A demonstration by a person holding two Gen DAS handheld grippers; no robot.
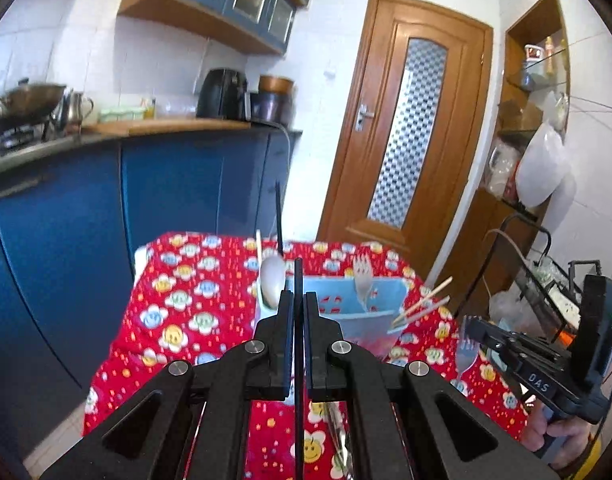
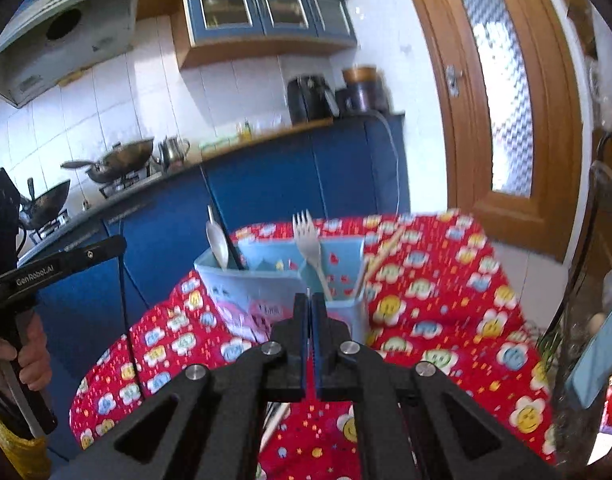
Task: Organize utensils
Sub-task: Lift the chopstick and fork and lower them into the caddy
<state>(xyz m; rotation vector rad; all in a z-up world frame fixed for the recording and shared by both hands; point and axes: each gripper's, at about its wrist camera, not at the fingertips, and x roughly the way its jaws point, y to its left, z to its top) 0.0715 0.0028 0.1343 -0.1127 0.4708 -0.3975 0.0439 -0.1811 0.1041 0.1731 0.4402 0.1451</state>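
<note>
A light blue divided utensil holder [image 1: 380, 312] [image 2: 262, 280] stands on the red patterned tablecloth [image 1: 186, 304] [image 2: 434, 304]. It holds a spoon [image 1: 272, 283] [image 2: 217, 240], a fork [image 1: 363, 276] [image 2: 309, 244], wooden chopsticks [image 1: 424, 304] [image 2: 380, 256] and a black chopstick [image 1: 279, 220] [image 2: 231, 248]. My left gripper [image 1: 299, 300] is shut on a thin black chopstick [image 1: 298, 360], held upright in front of the holder. My right gripper [image 2: 309, 300] [image 1: 472, 326] is shut on a fork [image 1: 466, 354], whose thin edge shows between the fingers in the right wrist view.
More utensils [image 1: 340, 436] lie on the cloth below my left gripper. Blue kitchen cabinets [image 1: 166, 184] with woks on a stove [image 2: 118, 160] stand behind the table. A wooden door [image 1: 410, 128] is at the right, a wire rack [image 1: 554, 284] beside the table.
</note>
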